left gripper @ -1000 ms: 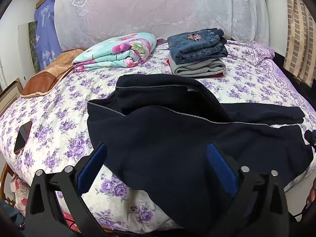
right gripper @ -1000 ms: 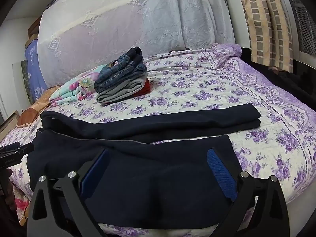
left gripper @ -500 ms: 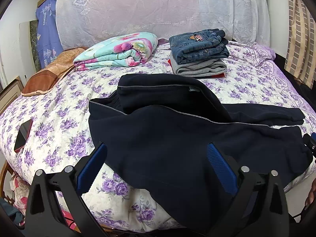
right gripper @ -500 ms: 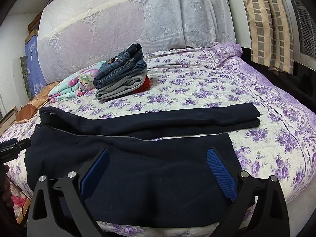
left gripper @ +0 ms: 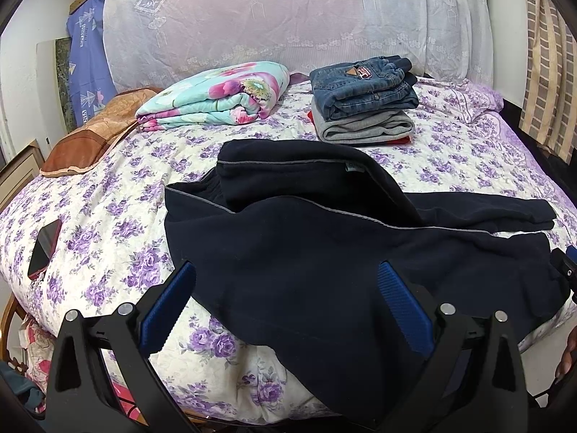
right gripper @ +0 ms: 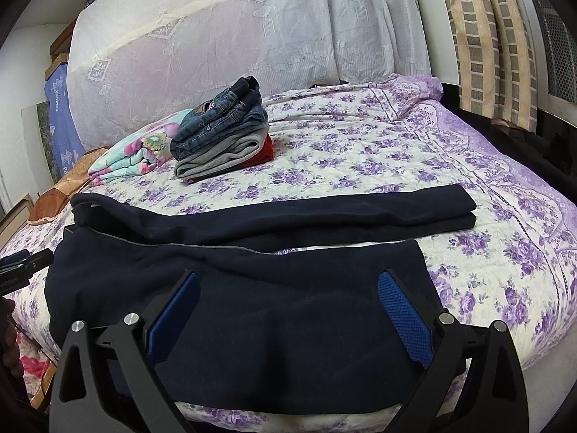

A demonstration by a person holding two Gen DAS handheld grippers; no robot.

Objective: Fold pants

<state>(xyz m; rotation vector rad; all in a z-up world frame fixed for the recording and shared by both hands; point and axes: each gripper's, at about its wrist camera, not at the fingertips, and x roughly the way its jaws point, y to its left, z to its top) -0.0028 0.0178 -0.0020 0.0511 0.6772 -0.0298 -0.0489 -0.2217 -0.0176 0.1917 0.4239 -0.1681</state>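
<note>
Left wrist view: dark pants (left gripper: 324,252) lie spread out on the bed (left gripper: 108,198), and both grippers hang wide open above them.

Left gripper (left gripper: 285,306) holds nothing; its blue pads sit far apart over the waist end of the pants. Right gripper (right gripper: 286,310) is wide open too and holds nothing, over the near leg, with the other leg stretched out behind. One pile of three folded clothes (left gripper: 364,108) sits by one folded flowery blanket (left gripper: 216,97). Only the left wrist view shows one phone (left gripper: 45,249) on the bed; only the right wrist view shows the purple border of the bedspread (right gripper: 505,151).
</note>
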